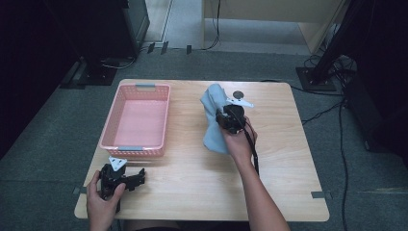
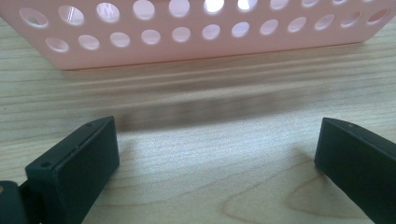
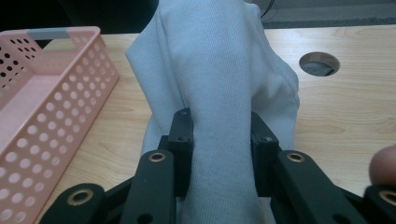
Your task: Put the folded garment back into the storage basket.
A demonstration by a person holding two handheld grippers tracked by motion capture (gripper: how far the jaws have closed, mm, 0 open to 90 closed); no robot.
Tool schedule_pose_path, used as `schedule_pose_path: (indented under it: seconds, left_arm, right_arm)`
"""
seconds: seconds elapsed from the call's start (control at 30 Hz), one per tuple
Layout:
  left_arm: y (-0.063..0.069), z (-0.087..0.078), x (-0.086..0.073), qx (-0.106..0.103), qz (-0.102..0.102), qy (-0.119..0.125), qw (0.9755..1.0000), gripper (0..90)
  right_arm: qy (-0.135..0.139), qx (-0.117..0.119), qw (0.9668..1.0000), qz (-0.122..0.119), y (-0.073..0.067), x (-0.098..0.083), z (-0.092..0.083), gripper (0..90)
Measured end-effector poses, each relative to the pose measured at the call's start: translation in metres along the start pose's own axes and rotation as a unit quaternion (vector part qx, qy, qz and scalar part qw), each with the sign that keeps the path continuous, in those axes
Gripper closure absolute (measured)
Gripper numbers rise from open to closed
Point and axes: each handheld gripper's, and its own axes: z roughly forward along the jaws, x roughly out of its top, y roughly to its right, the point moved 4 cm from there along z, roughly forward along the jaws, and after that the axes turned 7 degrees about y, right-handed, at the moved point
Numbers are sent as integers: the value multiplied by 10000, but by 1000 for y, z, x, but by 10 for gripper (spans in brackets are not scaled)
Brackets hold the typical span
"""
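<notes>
Left gripper (image 1: 126, 179) rested low at the near edge of the surface (image 1: 192, 192), fingers (image 2: 74, 163) wide apart with nothing but bare wood between them. Probably parked there to stay out of the way; the pink basket (image 2: 196, 37) stood just beyond the fingertips, its perforated wall facing them.

Right gripper (image 3: 219, 140) had its fingers (image 3: 182, 135) clamped on a bunched fold of the light blue cloth (image 3: 210, 70). The fabric was pinched between the pads and rose above and beyond them in a loose column, with the rest draping down toward the surface. Grip on a gathered ridge rather than an edge, likely so the whole cloth lifts in one piece.

In the high view the cloth (image 1: 211, 120) hung left of the right gripper (image 1: 226, 119), partly off the surface, well apart from the basket (image 1: 120, 144), which was empty. Beyond the fingers a round hole (image 3: 319, 64) showed in the surface. Judgement: transfer to the basket seems to be the aim.
</notes>
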Motion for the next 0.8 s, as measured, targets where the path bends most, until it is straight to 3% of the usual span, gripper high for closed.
schedule_pose_path:
  seconds: [0.8]
  left_arm:
    - [0,0,0,2,2,6,10000,0]
  right_arm:
    - [-80,267,9996,7,-43,11,4,704]
